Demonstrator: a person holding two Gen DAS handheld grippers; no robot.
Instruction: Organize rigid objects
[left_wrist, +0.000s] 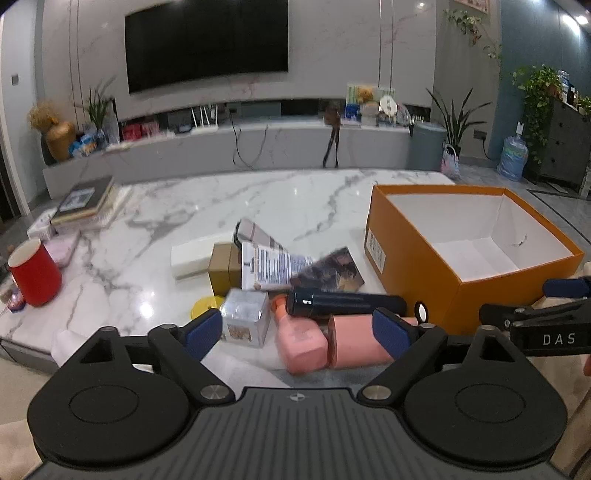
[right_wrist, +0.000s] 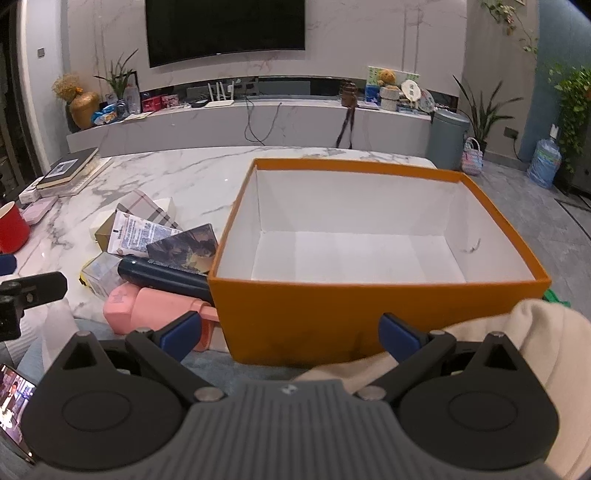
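Hovering wide-open, empty left gripper near table's front edge | grab pink plastic bottle mid-body | right gripper gaped empty | orange cardboard box was empty

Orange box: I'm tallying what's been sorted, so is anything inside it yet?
No. The right wrist view shows the orange box holding only its bare white floor and walls.

Background: wall TV above a marble console; gold vase at its left end. Red cup and book stack on table's left side. Grey bin, water jug on floor, right.
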